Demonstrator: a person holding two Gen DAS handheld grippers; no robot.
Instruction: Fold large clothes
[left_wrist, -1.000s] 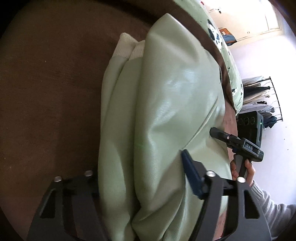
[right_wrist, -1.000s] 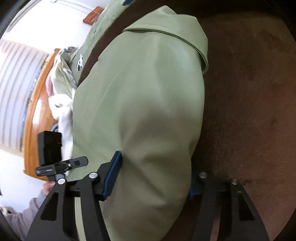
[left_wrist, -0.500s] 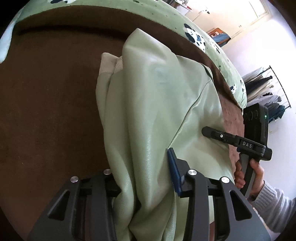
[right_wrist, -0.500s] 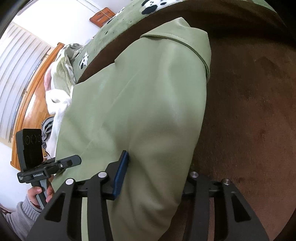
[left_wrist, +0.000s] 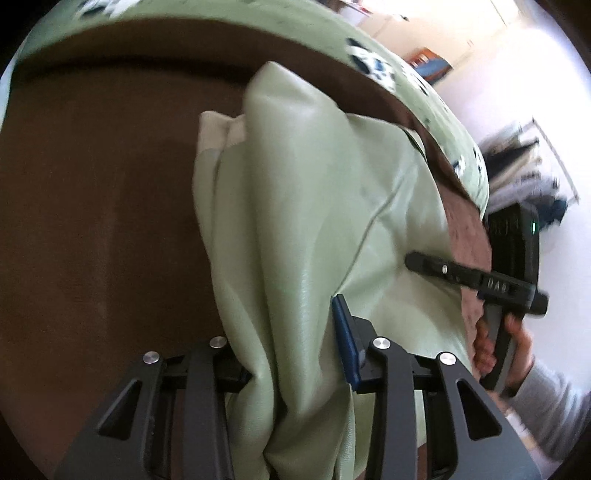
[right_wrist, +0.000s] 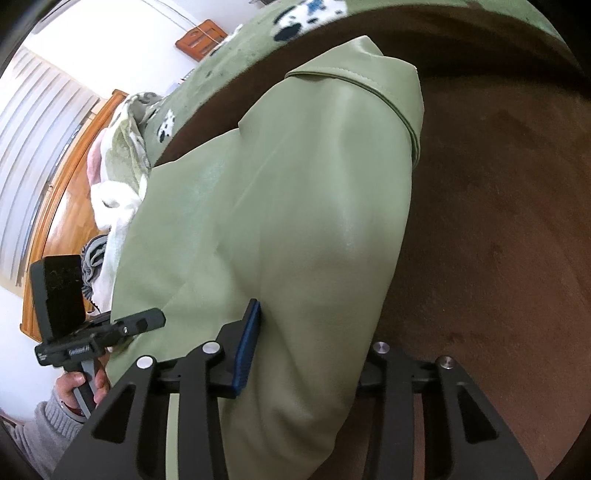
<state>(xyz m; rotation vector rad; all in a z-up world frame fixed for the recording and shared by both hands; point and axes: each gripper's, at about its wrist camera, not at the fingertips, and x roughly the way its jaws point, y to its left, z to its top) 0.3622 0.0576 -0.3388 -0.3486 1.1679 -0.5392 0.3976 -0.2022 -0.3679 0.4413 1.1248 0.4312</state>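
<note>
A pale green leather-like jacket (left_wrist: 314, 206) lies on a brown bed cover (left_wrist: 96, 221); its ribbed cuff (left_wrist: 218, 129) shows at the far end. My left gripper (left_wrist: 291, 354) is shut on a bunched fold of the jacket. In the right wrist view the jacket (right_wrist: 295, 206) shows its collar (right_wrist: 369, 81) at the top. My right gripper (right_wrist: 306, 354) is shut on the jacket's near edge, which hides the right finger. Each view shows the other gripper, the right one in the left wrist view (left_wrist: 480, 280) and the left one in the right wrist view (right_wrist: 99, 332).
A green bedspread with panda print (left_wrist: 406, 74) runs along the far side of the brown cover. A clothes rack (left_wrist: 532, 170) stands at the right wall. Crumpled white and green bedding (right_wrist: 118, 177) and a wooden headboard (right_wrist: 62, 206) lie at the left.
Both grippers have drawn back and up with the jacket in them, so more brown cover and bedspread shows beyond it. The jaws have closed in on the fabric.
</note>
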